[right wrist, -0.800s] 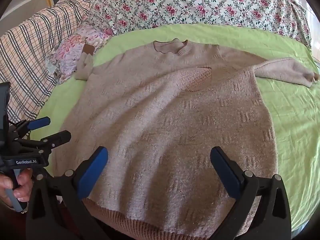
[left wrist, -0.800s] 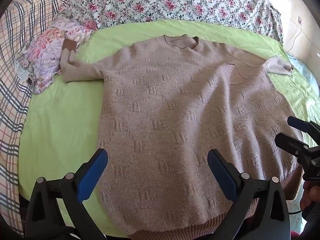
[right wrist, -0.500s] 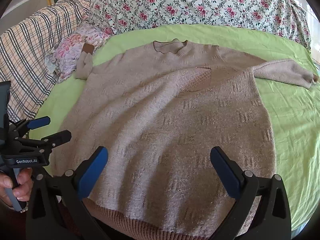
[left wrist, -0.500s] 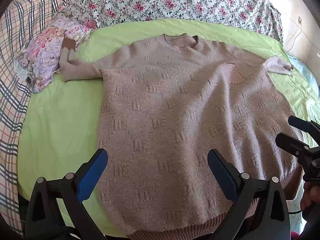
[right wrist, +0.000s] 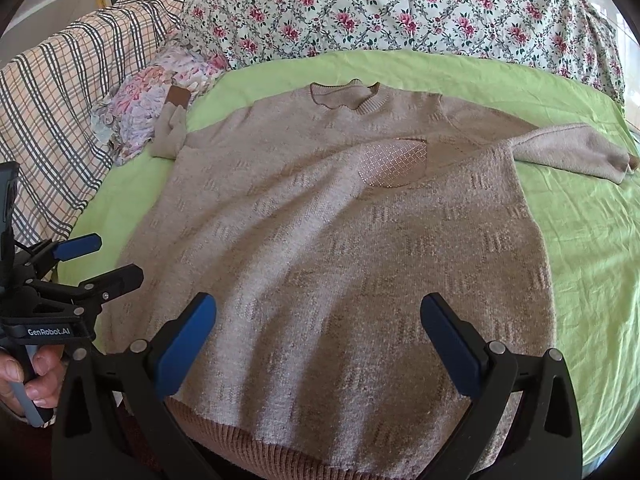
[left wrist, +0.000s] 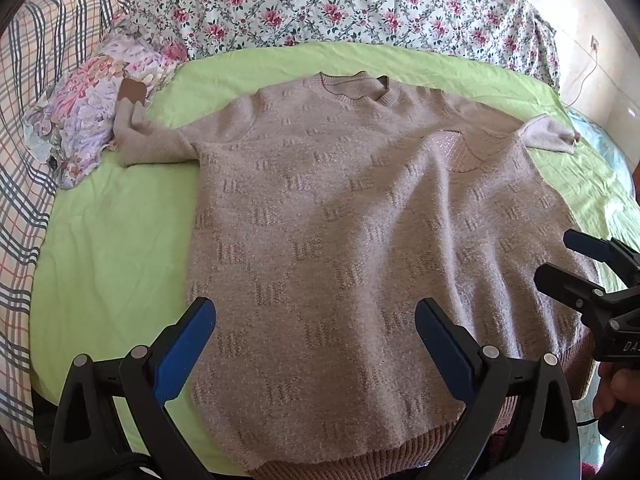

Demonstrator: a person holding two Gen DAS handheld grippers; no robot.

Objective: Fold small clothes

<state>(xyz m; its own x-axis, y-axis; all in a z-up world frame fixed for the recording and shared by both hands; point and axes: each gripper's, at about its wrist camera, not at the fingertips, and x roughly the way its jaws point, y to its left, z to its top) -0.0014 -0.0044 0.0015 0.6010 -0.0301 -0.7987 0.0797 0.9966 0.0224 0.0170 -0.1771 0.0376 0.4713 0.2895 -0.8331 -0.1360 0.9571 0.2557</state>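
Observation:
A beige knit sweater [left wrist: 340, 220] lies flat, front up, on a green sheet [left wrist: 112, 248], neck away from me and both sleeves spread out. It also shows in the right wrist view [right wrist: 340, 248]. My left gripper [left wrist: 314, 344] is open and empty, hovering above the sweater's lower left part near the ribbed hem. My right gripper [right wrist: 318, 336] is open and empty above the lower middle of the sweater. Each gripper shows at the edge of the other's view: the right gripper [left wrist: 576, 260] and the left gripper [right wrist: 100, 260].
A floral quilt [left wrist: 340, 4] lies behind the sweater. A plaid blanket [left wrist: 24, 128] runs along the left. A crumpled floral cloth [left wrist: 88, 120] lies under the left sleeve's cuff. The bed's front edge is just below the hem.
The left wrist view has shifted slightly forward and right over the sweater. The sweater lies as before and both grippers stay open.

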